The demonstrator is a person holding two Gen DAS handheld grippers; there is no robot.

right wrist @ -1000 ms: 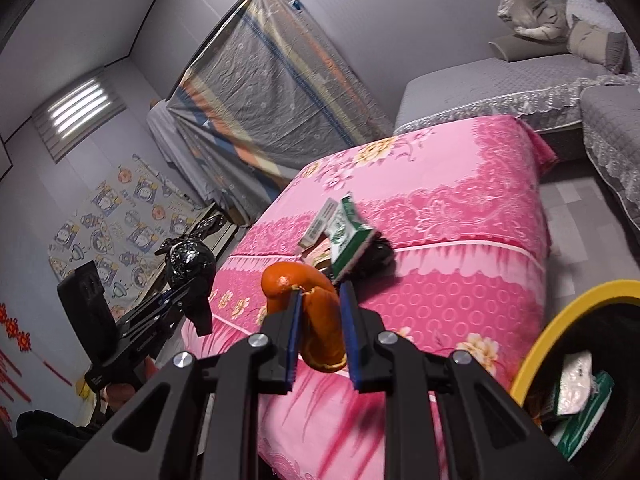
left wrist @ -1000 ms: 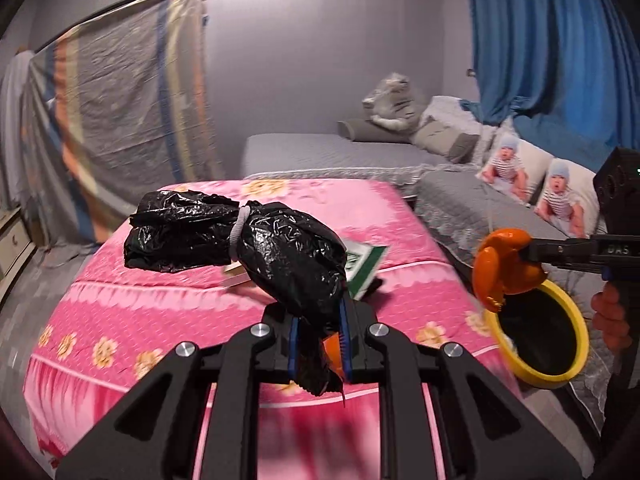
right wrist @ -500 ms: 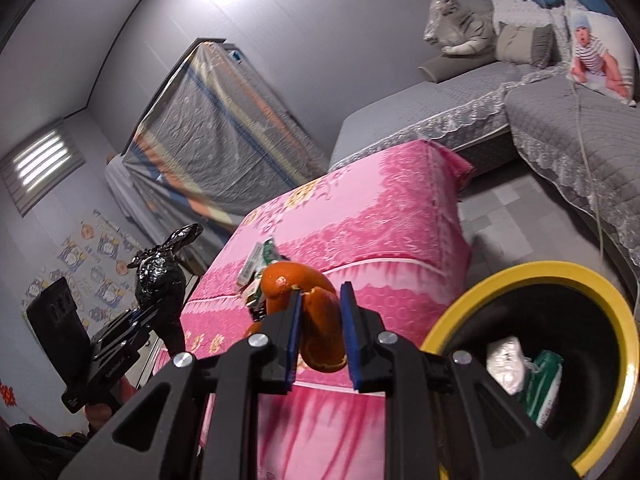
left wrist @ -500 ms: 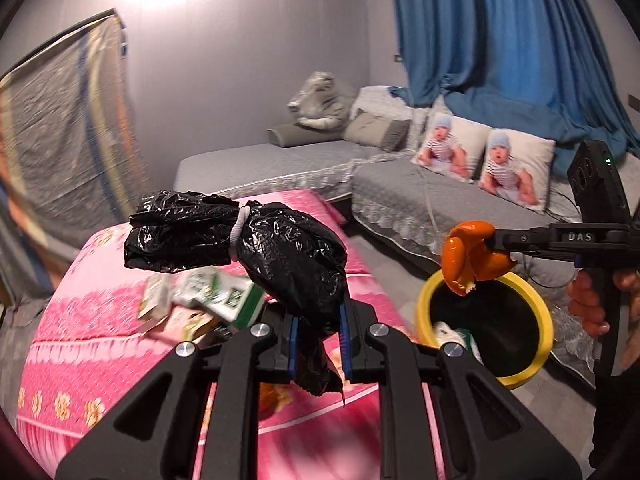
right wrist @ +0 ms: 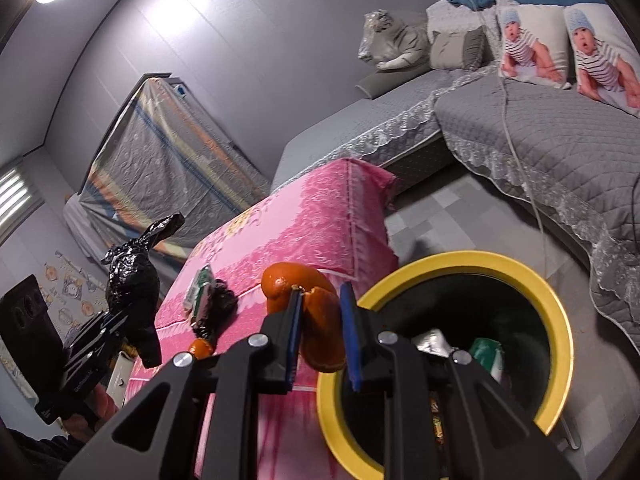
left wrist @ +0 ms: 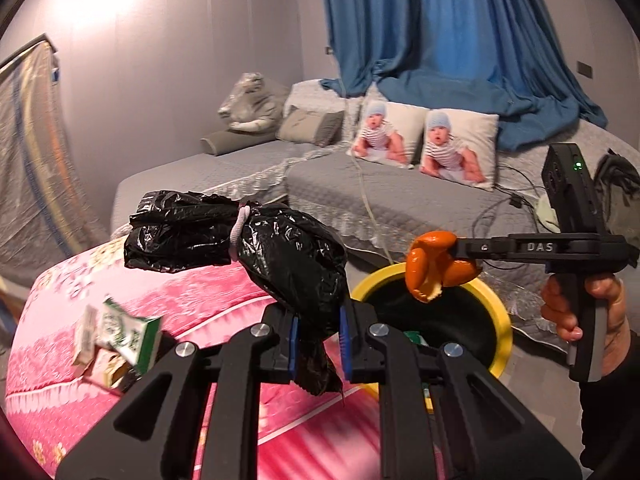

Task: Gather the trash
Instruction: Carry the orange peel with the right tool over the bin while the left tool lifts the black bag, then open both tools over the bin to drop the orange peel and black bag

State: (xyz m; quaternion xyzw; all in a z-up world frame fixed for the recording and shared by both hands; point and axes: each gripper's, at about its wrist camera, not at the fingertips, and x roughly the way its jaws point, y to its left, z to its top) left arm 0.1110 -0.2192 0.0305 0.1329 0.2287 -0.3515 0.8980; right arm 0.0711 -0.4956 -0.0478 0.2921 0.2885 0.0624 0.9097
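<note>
My left gripper [left wrist: 316, 340] is shut on a tied black plastic bag [left wrist: 256, 248], held over the pink bed's edge. The same bag [right wrist: 134, 280] shows at the left of the right wrist view. My right gripper [right wrist: 320, 344] is shut on an orange peel [right wrist: 308, 312]; in the left wrist view the peel [left wrist: 436, 268] hangs above the yellow-rimmed bin [left wrist: 500, 320]. The bin [right wrist: 560, 320] stands on the floor by the bed and holds wrappers. A green-and-white carton [left wrist: 124, 332] and other scraps lie on the bed, seen too as a carton [right wrist: 200, 288].
The pink bed [right wrist: 312, 216] fills the lower left. A grey sofa [left wrist: 400, 200] with printed pillows and cables runs behind the bin. A strip of grey floor [right wrist: 432, 216] separates bed and sofa. A hand [left wrist: 580, 304] grips the right tool.
Both grippers have swung from over the bed toward the yellow bin, each keeping its load. The bin now sits closer and larger in both views.
</note>
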